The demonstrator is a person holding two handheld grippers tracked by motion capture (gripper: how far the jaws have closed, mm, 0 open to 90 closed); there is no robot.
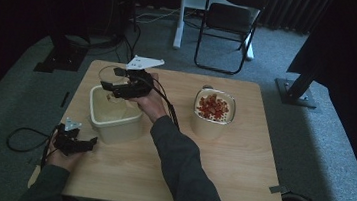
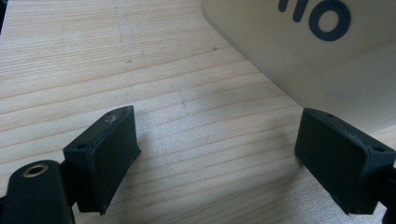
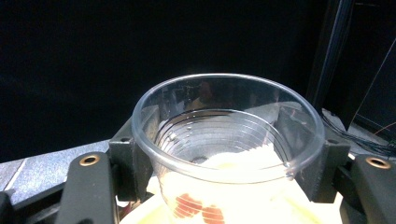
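While the left gripper (image 2: 215, 158) just sits on the table (image 1: 220, 160) with its jaws wide apart and nothing between them, right next to the cream tub (image 1: 114, 116), the right gripper (image 3: 229, 154) is clamped around a clear plastic cup (image 3: 227, 135), holding it tipped over that tub. Red bits show through the cup

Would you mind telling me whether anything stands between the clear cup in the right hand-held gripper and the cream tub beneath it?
Nothing visible does. The right hand-held gripper grips the clear cup right above the open cream tub. The left hand-held gripper rests open on the table beside the tub, apart from the cup.
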